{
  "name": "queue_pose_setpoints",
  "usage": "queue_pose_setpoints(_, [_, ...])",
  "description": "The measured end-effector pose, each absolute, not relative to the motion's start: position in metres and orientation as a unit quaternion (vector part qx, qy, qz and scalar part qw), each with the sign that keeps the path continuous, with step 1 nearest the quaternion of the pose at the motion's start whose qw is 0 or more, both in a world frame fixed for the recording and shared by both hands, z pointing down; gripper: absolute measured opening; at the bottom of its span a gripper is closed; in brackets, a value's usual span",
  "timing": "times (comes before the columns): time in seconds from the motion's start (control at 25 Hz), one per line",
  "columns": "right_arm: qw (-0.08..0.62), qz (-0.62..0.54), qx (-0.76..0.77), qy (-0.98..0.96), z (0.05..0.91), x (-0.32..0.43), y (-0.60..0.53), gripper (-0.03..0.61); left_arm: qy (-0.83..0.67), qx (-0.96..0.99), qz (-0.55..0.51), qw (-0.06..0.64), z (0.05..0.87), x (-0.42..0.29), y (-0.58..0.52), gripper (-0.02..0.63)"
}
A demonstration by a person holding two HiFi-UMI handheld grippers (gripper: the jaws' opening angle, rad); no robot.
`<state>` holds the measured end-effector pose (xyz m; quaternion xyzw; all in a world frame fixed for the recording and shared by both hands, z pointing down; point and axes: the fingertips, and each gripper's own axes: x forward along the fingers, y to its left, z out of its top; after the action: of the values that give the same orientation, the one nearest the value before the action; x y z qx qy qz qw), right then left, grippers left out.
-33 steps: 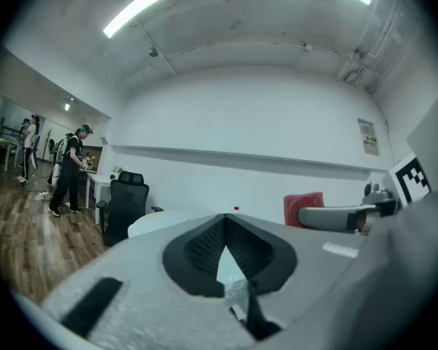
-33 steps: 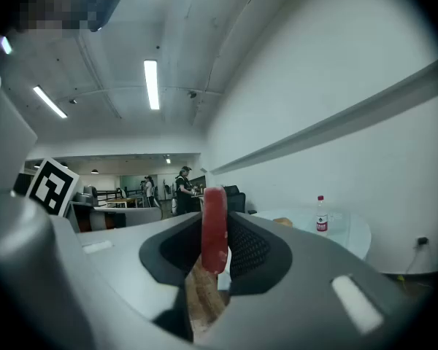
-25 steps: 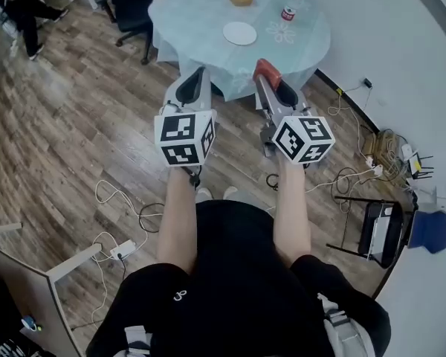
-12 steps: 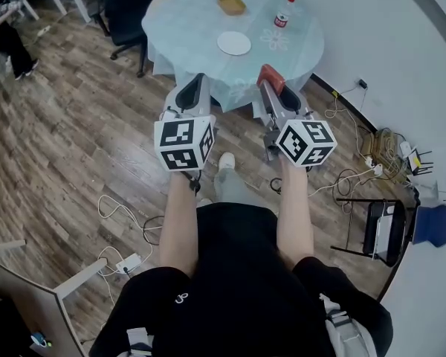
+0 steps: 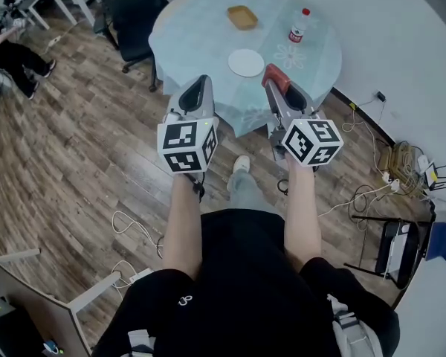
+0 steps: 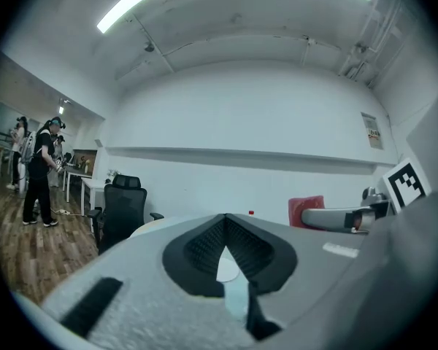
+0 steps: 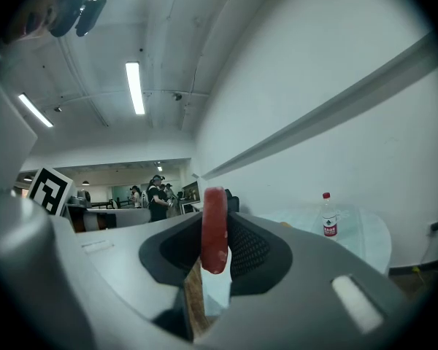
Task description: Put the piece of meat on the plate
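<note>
- One piece of meat (image 7: 213,239), red and slab-shaped, stands on edge between the jaws of the right gripper (image 7: 214,221), which is clamped on it at a middling width.
- It is up in the air on a level gripper, and in the head view it shows against the near right part of the counter (image 5: 201,21).
- Just left of the meat and a little farther off lies the plate (image 5: 246,62), round with a plain white face. Only pale blue cloth shows between the two.
- Beside it on the left, the left gripper (image 6: 225,221) also points level at the counter. Its pads meet at the tips with nothing held, and a sliver of the plate shows through the slit below them.
- Farther across the round counter sits a shallow tan tray (image 5: 242,17); what lies in it cannot be made out.
- Right of the tray a clear bottle (image 5: 299,25) with a red cap and red label stands upright, well apart from the plate.
- At the counter's far left side stands a black office chair (image 5: 130,10).
- Beyond it, at the far left of the room, a seated person (image 5: 15,50) is partly in view. The left gripper view shows other people standing there.
- Nearer, loose white cables (image 5: 134,222) trail over the wooden floor (image 5: 74,140).
- More cables and plugs lie along the right wall, where a black folding chair (image 5: 390,244) stands.
</note>
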<state>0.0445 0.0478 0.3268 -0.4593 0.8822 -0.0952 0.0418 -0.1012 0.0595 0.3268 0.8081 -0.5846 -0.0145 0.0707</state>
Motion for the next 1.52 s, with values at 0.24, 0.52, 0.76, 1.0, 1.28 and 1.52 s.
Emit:
queue_pose_setpoints(0.24, [0.029,-0.127,-0.472,0.872,0.344,0.076,-0.060,0.101,-0.576,0.811,0.012,0.098,0.350,-0.070,-0.044,-0.005])
queue_pose_setpoints(0.52, [0.018,-0.162,-0.468,0.869,0.370,0.084,-0.183,0.101,-0.585,0.801,0.039,0.123,0.372,-0.065,-0.164,-0.005])
queue_pose_setpoints(0.76, [0.023,-0.170,-0.468,0.867,0.373,0.099,-0.242,0.101,-0.582,0.802,0.048,0.124,0.379,-0.046,-0.219,-0.005])
queue_pose_setpoints(1.0, [0.004,-0.195,-0.470,0.861,0.399,0.091,-0.275,0.101,-0.575,0.801,0.064,0.152,0.403,-0.051,-0.256,-0.005])
queue_pose_setpoints(1.28, [-0.037,-0.238,-0.483,0.842,0.447,0.085,-0.300,0.101,-0.552,0.806,0.092,0.192,0.445,-0.055,-0.290,-0.005])
queue_pose_setpoints(1.52, [-0.127,-0.309,-0.464,0.820,0.528,0.066,-0.293,0.101,-0.543,0.798,0.114,0.235,0.492,-0.067,-0.299,-0.005])
